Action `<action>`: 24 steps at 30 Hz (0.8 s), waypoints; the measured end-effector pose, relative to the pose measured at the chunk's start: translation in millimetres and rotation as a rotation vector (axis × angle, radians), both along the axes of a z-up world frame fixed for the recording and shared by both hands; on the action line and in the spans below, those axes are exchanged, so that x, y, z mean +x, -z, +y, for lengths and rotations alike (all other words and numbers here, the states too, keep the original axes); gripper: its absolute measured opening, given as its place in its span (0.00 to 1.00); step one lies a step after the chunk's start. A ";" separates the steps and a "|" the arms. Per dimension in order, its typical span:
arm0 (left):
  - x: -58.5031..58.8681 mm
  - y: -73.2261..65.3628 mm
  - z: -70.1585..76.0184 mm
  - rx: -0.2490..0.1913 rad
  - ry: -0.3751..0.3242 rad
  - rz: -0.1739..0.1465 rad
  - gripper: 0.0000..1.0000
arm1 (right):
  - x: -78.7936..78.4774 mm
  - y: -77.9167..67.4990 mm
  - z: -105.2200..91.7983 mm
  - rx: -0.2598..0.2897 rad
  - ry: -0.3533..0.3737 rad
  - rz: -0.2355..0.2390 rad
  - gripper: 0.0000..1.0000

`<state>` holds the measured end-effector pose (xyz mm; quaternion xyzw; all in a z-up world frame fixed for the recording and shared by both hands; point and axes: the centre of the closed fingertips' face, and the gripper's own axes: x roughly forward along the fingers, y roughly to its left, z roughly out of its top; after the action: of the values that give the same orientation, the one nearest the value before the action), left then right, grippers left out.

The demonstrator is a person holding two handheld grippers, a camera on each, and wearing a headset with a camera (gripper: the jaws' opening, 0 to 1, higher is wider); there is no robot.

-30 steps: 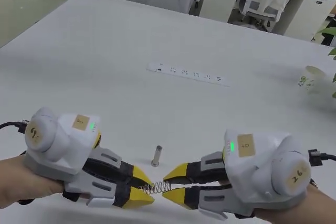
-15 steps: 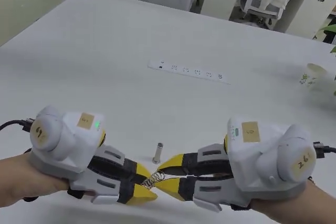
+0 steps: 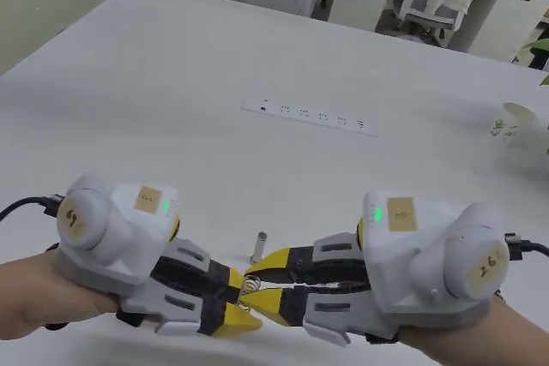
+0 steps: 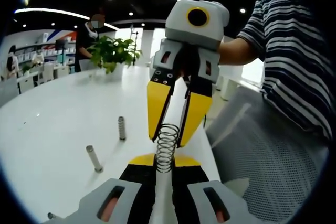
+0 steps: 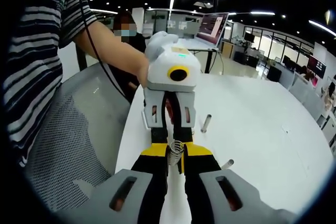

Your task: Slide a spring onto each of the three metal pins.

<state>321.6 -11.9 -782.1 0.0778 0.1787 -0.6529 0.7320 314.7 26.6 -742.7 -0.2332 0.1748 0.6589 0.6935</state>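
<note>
**Jaws.** The left gripper (image 4: 164, 165) is clenched on the near end of a spring (image 4: 167, 145). The right gripper (image 4: 169, 139) meets it nose to nose, with its jaws flanking the far end of the same spring. They touch the coils on both sides, but I cannot tell whether they are pressing. The spring hangs in the air between the two grippers, above the worktop (image 3: 257, 57) and on no pin.

**Progress.** In the left gripper view, to the left of the jaws, a ribbed pin (image 4: 122, 128) stands upright. It looks already sleeved with a spring, so I judge one of three done. Nearer the jaws, a bare pin (image 4: 94, 158) leans slightly and carries nothing. The held spring has yet to be brought to a pin, so about two fittings remain.

**Obscured.**
- A small stub (image 4: 50, 215) at the lower left is cut off. It may be the third pin, but its state cannot be read.
- The head view gives one upright post (image 3: 259, 246) just beyond the jaws, too small to judge.
- No spare springs can be made out.
</note>
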 end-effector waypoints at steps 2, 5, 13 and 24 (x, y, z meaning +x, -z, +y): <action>0.2 0.2 0.6 0.002 -0.002 0.002 0.02 | 0.0 0.4 1.4 0.002 0.001 -0.003 0.08; 0.5 1.2 2.4 0.009 -0.008 0.004 0.03 | 0.3 1.4 2.8 0.009 0.012 -0.006 0.08; -1.8 -8.1 -0.3 0.002 -0.016 0.007 0.03 | -3.0 -6.1 7.9 0.024 -0.002 -0.020 0.08; -1.0 -9.2 1.7 0.001 -0.043 0.029 0.06 | -4.2 -5.4 7.2 0.000 -0.021 -0.047 0.07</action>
<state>320.6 -10.2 -772.9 0.0648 0.1913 -0.6381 0.7430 310.5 33.8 -737.3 -0.2504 0.1560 0.6605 0.6905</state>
